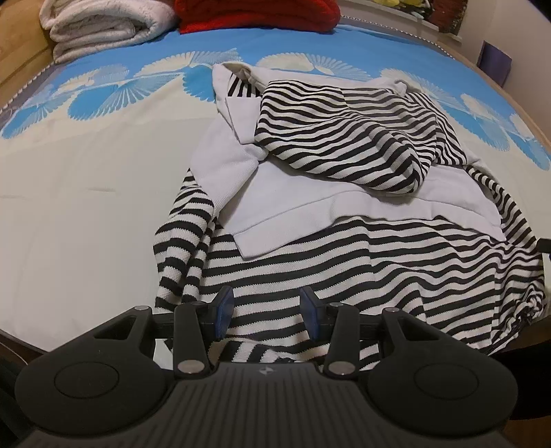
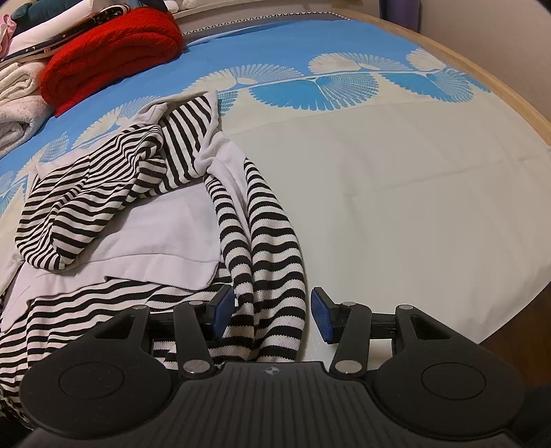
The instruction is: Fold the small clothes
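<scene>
Striped hoodie (image 1: 344, 262) lying unfolded, both grippers (image 1: 267, 312) (image 2: 273, 312) hovering half-open at its hem, gripping nothing, right sleeve (image 2: 265, 248) between jaws, probably needing pinching next.

Your left tool (image 1: 267, 312) sits over near hem of striped garment (image 1: 344, 258); bare sheet of bed (image 1: 86, 206) wide open to its left. Your right tool (image 2: 272, 315) straddles striped sleeve (image 2: 272, 275), pads not pressing it; open sheet to its right, out to wooden bed edge (image 2: 499, 93). Far side blocked: red knit bundle (image 2: 113, 51), folded white blanket (image 1: 103, 24). Striped hood (image 1: 344, 138) bunched high mid-garment.
</scene>
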Demonstrator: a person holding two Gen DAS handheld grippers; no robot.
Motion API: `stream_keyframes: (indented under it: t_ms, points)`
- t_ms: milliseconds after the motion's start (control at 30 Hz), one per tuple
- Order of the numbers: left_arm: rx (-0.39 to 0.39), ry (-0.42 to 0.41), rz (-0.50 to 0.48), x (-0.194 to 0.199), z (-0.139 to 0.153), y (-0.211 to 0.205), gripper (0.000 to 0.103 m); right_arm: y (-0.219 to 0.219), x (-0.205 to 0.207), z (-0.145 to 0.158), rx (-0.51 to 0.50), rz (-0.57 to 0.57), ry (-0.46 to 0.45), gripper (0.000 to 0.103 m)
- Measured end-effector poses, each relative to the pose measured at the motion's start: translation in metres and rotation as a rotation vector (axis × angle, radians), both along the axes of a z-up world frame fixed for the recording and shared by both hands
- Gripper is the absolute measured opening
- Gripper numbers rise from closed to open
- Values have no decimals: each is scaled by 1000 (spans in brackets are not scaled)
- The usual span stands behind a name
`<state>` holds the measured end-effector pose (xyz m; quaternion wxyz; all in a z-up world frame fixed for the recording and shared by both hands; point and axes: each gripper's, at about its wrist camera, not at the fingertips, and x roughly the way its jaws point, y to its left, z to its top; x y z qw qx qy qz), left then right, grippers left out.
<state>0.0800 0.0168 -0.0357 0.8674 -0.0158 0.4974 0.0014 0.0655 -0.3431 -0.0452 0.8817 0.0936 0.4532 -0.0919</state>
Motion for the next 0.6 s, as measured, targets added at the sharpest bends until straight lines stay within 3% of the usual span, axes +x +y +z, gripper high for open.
stream_keyframes:
  t_ms: [167,367,467,600]
  points:
    - [-114,45,121,7,-3,28,59,-1,1,-1,0,-7,3,51]
    - [-307,109,274,14,-10,70,62,-6,1,-3,22,-31,8,53]
    - [-390,164,303,17,-20,78,65,-9,1,-6,51,-32,21,58]
    - [-404,186,327,15,-25,79,65,-12,3,-12,101,-36,60,61]
